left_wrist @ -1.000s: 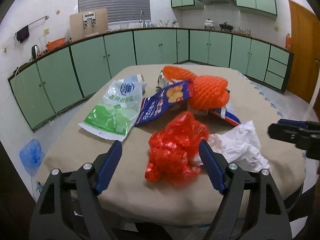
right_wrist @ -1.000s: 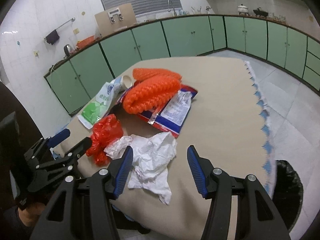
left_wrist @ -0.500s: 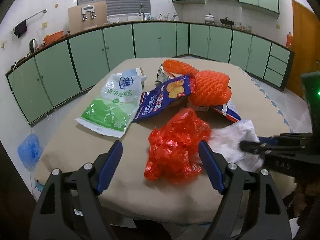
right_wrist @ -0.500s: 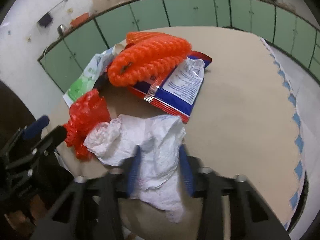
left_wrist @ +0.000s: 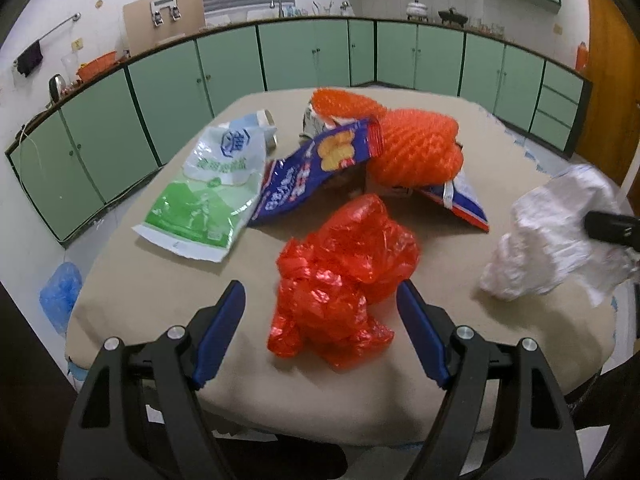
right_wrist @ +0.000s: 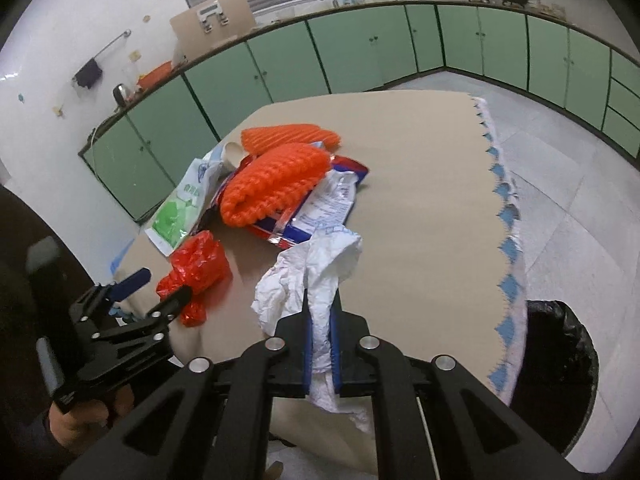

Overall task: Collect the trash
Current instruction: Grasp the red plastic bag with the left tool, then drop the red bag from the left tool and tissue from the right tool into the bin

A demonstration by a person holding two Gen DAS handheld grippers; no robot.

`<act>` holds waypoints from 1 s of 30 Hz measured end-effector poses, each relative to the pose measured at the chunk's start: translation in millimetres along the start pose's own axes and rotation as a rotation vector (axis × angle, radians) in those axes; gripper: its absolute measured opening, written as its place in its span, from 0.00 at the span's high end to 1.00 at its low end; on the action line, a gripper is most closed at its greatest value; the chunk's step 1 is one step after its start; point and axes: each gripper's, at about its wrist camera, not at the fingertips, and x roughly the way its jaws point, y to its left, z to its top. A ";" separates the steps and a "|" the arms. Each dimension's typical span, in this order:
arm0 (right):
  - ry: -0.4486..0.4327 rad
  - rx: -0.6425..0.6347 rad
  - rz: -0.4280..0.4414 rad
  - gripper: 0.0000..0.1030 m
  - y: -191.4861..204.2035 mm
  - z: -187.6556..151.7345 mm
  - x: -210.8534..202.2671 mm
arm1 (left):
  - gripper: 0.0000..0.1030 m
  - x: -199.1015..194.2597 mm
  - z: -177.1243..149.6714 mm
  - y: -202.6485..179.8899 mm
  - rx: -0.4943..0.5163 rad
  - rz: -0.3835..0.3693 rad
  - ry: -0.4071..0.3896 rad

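Clamping shut within the last second, the right tongs [right_wrist: 321,344] now pinch the crumpled white bag [right_wrist: 316,276], lifted clear of the table [right_wrist: 420,208], ready for the black bin [right_wrist: 560,364]. Wide open and empty, the left tongs [left_wrist: 320,334] straddle the red bag [left_wrist: 344,280]; beyond lie wrappers [left_wrist: 316,172] and orange netting [left_wrist: 416,148].

Black plastic tongs [left_wrist: 320,320], blue finger pads [left_wrist: 218,334], silver screws, dark sleeve
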 end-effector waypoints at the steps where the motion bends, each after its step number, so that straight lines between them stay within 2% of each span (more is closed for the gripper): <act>1: -0.001 0.003 0.001 0.93 -1.0 0.3 -1.0 | 0.27 2.9 -0.6 -0.7 0.000 -0.001 0.008; 3: -0.005 0.011 0.004 0.93 -4.9 -1.4 -2.8 | 0.41 13.0 -1.8 -3.5 0.009 -0.008 0.048; 4: -0.004 0.016 0.007 0.93 -7.7 -0.8 -3.1 | 0.58 16.4 -2.0 -3.3 0.008 -0.012 0.064; 5: -0.006 0.022 0.009 0.93 -9.3 -1.6 -4.2 | 0.66 18.5 -2.2 -3.1 0.005 -0.019 0.077; 8: -0.014 0.041 0.023 0.93 -13.6 -1.3 -10.9 | 0.74 9.6 0.3 -1.6 -0.004 -0.029 0.059; 11: -0.038 0.045 0.030 0.93 -15.7 1.8 -27.1 | 0.78 -10.8 5.3 -1.2 -0.007 -0.034 0.026; 18: -0.096 0.038 0.006 0.93 -22.4 3.0 -73.3 | 0.79 -54.4 15.1 -13.9 0.012 -0.075 -0.011; 27: -0.144 0.093 -0.090 0.93 -56.3 -14.1 -123.3 | 0.79 -90.6 24.6 -70.3 0.089 -0.203 -0.050; 30: -0.158 0.132 -0.142 0.93 -78.7 -24.4 -139.9 | 0.79 -94.2 28.6 -101.1 0.132 -0.280 -0.050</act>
